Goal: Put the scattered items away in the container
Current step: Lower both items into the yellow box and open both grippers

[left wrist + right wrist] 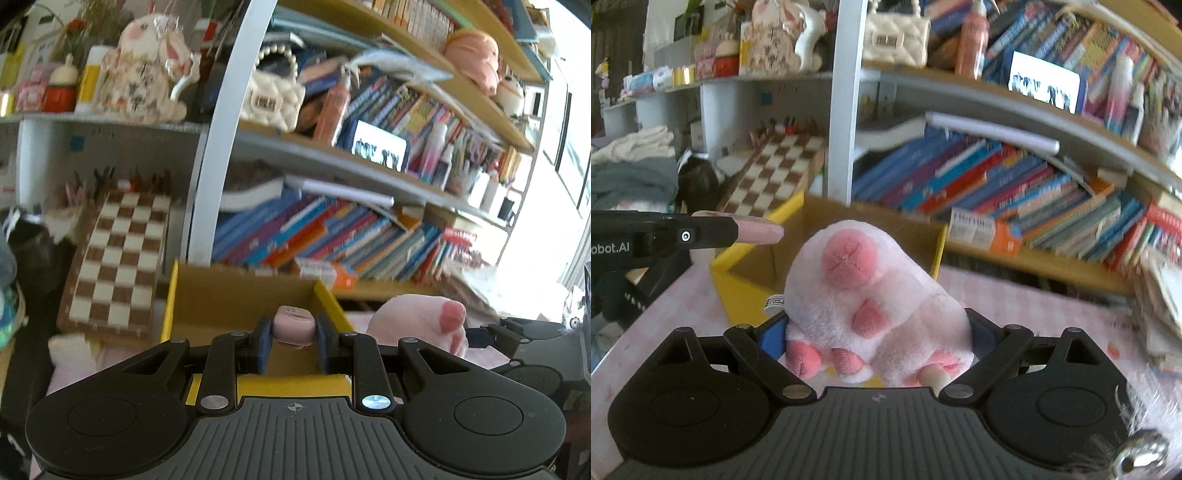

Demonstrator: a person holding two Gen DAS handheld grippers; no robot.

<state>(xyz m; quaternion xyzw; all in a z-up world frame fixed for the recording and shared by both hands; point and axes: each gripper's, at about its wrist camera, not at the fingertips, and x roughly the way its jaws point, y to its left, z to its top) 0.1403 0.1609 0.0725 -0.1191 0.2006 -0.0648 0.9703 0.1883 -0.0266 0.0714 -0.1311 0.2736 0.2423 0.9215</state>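
My left gripper (293,338) is shut on a small pink tube-like item (293,325) and holds it over the open yellow cardboard box (240,295). In the right wrist view the left gripper (738,230) reaches in from the left with the pink item (759,230) sticking out above the box (738,280). My right gripper (879,332) is shut on a pink plush toy (868,291) with darker pink paws, just right of the box. The plush toy also shows in the left wrist view (417,317).
A bookshelf (369,155) packed with books, a cream handbag (275,101) and a rabbit doll (144,70) stands behind the box. A chessboard (118,258) leans at the left. The surface has a pink cloth (1034,314). Stacked papers (1160,295) lie at the right.
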